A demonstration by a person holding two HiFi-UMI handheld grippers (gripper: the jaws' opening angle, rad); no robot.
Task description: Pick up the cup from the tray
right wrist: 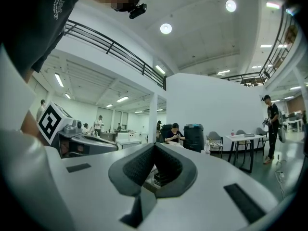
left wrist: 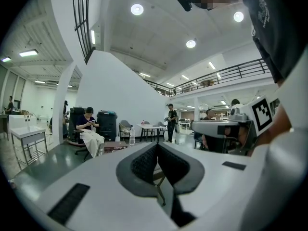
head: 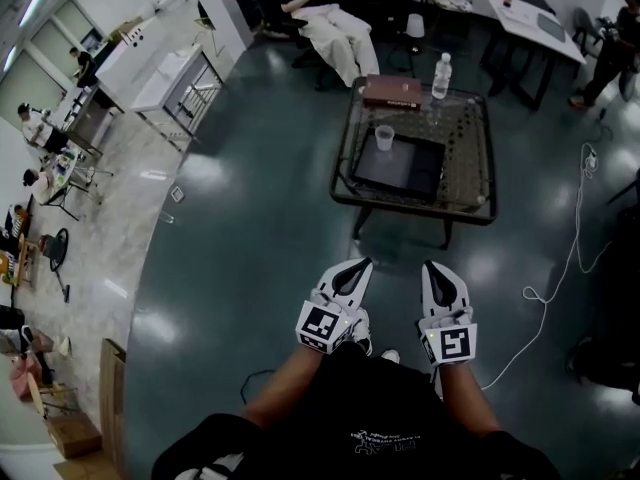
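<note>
Cup (head: 384, 137): we see a small clear tumbler standing upright on the tray, in its corner at 11 o'clock, touching nothing else.
Tray (head: 405, 171): a dark, flat rectangle lying on the table; apart from the cup, we see nothing on it.
Table (head: 415, 209): a low glass-topped coffee table, at 12 o'clock from us and well apart from both tools.
Other items: a brown book (head: 391, 90) and a water bottle (head: 441, 75) stand on the table's far edge, at 12 and 1 o'clock from the cup.
Left gripper (head: 354, 266): its tongs are pressed together with nothing between them, and it points towards the table.
Right gripper (head: 438, 269): its tongs also meet at the tips and pinch nothing; it is held beside the left, both low over the floor.
Stage: we judge the approach unfinished; neither tool is near the cup, and whichever tool takes the cup must spread its tongs first.
Handling: we expect the cup to be light, thin-walled and smooth, so it may flex or tip under a hard pinch. Whether it holds liquid we cannot tell.
Where to grip: we suggest closing across the side wall at about mid-height, squeezing gently, then lifting straight up clear of the tray.
</note>
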